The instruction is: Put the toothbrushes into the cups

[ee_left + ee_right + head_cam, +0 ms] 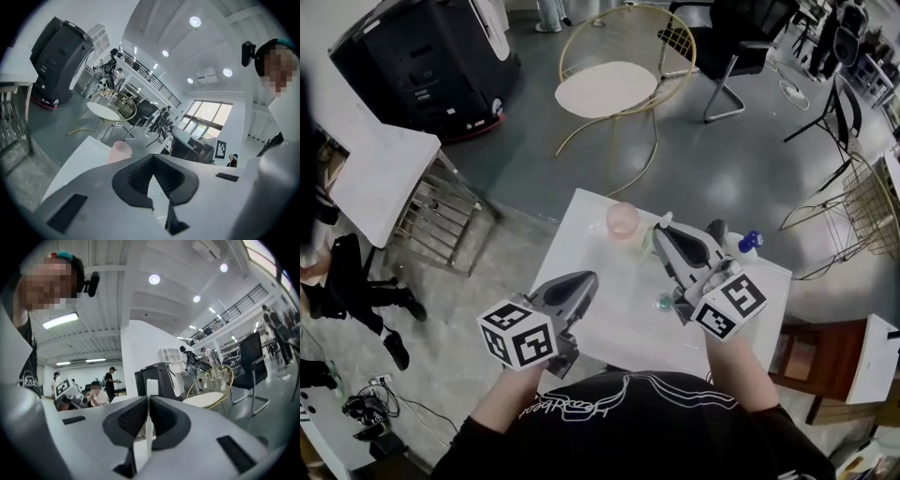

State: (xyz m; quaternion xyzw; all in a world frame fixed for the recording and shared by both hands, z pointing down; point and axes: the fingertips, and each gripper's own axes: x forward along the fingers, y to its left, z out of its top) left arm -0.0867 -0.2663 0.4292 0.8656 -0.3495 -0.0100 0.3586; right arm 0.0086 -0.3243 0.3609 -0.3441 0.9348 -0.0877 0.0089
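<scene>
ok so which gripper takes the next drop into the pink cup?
Right. The right gripper is shut on a white toothbrush, and its tip sits near the pink cup. The left gripper holds nothing and sits farther back, at the table edge.

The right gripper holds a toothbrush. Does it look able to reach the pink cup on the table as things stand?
Probably yes. The pink cup stands upright with its mouth open, close beside the right gripper, which is shut on the toothbrush. Nothing lies between them.
</scene>
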